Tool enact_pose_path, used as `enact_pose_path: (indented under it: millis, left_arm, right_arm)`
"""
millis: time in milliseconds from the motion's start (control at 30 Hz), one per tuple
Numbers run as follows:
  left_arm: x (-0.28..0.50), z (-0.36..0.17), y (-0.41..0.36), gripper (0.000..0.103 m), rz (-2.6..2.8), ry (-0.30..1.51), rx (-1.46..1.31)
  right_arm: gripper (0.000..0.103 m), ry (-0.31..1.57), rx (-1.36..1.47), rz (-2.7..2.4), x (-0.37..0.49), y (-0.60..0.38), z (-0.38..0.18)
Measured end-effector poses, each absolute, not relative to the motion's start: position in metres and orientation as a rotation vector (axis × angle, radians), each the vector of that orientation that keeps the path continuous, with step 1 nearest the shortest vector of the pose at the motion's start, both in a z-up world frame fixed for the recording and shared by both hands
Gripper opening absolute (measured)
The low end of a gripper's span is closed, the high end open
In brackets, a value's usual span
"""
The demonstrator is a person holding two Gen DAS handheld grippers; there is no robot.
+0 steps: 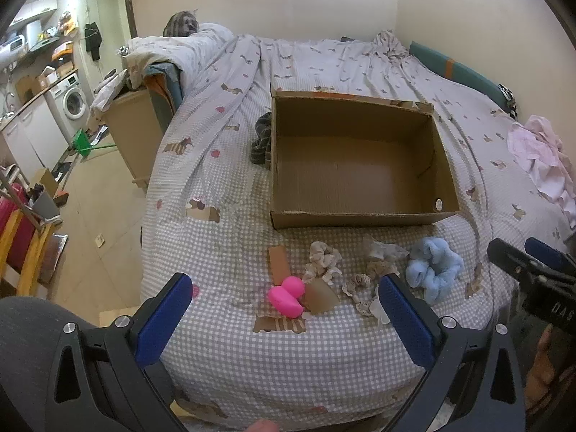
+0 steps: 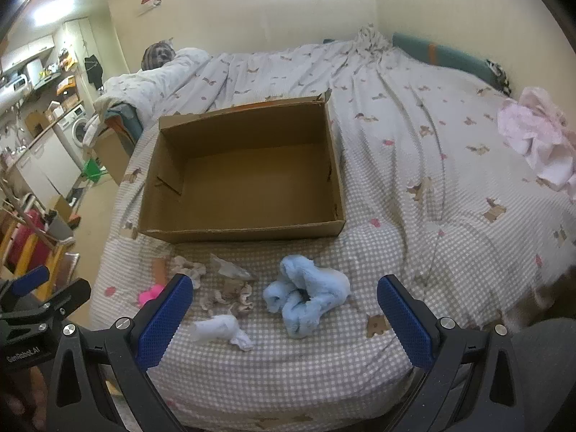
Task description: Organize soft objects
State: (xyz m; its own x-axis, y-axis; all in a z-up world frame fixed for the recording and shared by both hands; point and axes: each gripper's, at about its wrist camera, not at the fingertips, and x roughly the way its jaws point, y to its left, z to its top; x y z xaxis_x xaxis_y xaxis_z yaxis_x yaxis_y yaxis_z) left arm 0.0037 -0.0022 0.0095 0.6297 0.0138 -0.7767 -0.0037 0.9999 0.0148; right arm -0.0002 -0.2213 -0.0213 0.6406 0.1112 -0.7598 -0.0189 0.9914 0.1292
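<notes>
An empty cardboard box (image 1: 360, 216) (image 2: 244, 232) sits on the checked bedspread. In front of it lie a pink soft toy (image 1: 286, 297) (image 2: 149, 293), beige scrunchies (image 1: 322, 261) (image 2: 230, 293), a fluffy blue scrunchie (image 1: 433, 268) (image 2: 306, 297) and a small white soft piece (image 2: 221, 329). My left gripper (image 1: 284, 309) hovers open over the pink toy, holding nothing. My right gripper (image 2: 284, 309) hovers open over the blue scrunchie, also empty. In the left wrist view the right gripper (image 1: 529, 262) shows at the right edge.
A dark striped cloth (image 1: 262, 138) lies left of the box. Pink clothing (image 1: 543, 158) (image 2: 536, 136) is heaped at the bed's right side. A bedside cabinet (image 1: 135, 133) stands left of the bed, with floor, chairs and a washing machine (image 1: 73, 100) beyond.
</notes>
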Motion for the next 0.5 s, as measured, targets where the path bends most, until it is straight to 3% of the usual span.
enact_pose_path:
  millis: [500]
  left_arm:
    - [0.048,0.007,0.018,0.103,0.034,1.025,-0.06]
  right_arm:
    - [0.103,1.157,0.129,0.054,0.058,-0.257,-0.054]
